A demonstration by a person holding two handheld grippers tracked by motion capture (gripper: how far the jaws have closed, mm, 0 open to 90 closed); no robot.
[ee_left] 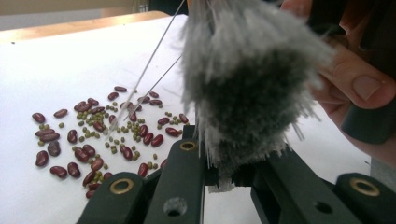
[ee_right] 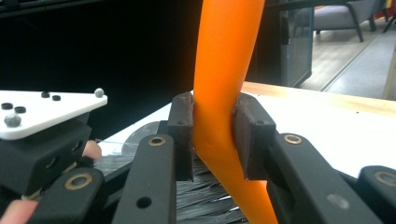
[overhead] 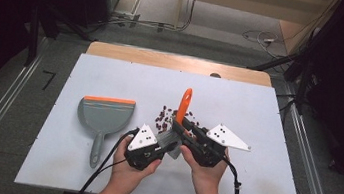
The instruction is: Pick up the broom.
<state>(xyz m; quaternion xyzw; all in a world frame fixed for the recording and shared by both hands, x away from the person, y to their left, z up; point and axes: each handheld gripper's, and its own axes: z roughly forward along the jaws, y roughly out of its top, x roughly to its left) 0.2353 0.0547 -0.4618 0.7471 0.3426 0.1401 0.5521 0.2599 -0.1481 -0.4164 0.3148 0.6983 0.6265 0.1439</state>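
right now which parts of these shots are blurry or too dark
Left gripper view: bristles soft up close, beans sharp. Right gripper view: orange handle sharp, left background black. High view: table evenly lit, room edges dark.

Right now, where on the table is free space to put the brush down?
Free: the white table right of the hands, and the far strip beyond the beans. Crowded: between the dustpan and the brush.
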